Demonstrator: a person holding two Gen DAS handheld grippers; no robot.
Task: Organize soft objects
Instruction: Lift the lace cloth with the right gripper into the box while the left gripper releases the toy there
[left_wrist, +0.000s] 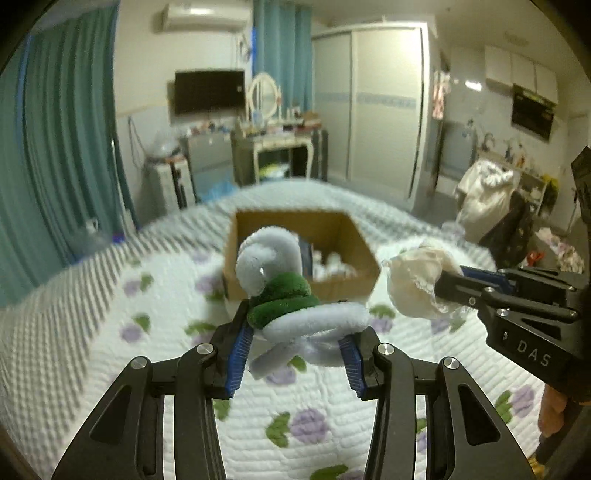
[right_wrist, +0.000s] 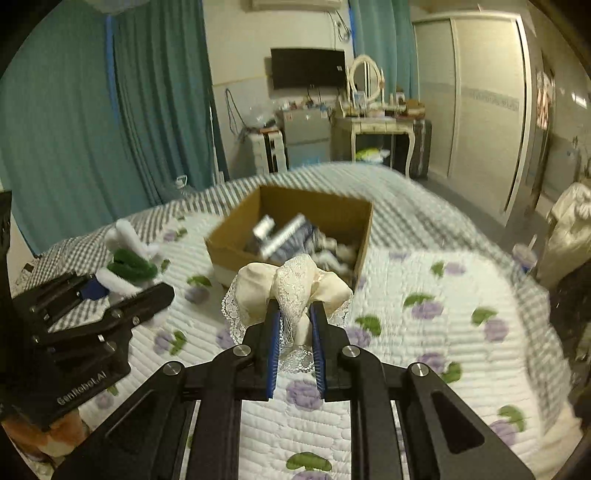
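Observation:
My left gripper (left_wrist: 295, 343) is shut on a white and green plush twist (left_wrist: 291, 295) and holds it above the bed, just in front of the cardboard box (left_wrist: 354, 280). My right gripper (right_wrist: 293, 317) is shut on a cream lace-trimmed cloth bundle (right_wrist: 291, 288), also above the bed near the box (right_wrist: 288, 210). In the left wrist view the right gripper (left_wrist: 443, 291) and its cream bundle (left_wrist: 413, 284) sit to the right of the box. In the right wrist view the left gripper (right_wrist: 122, 295) with the plush twist (right_wrist: 129, 258) is at the left. The box holds blue and white soft items (right_wrist: 284, 236).
The bed carries a white quilt with purple flowers (right_wrist: 424, 306) and a grey checked sheet (right_wrist: 406, 206) beyond it. Teal curtains (right_wrist: 92, 110) hang at the left. A dressing table (right_wrist: 376, 125), a wardrobe (right_wrist: 487, 96) and a pile of clothes (left_wrist: 487, 199) stand past the bed.

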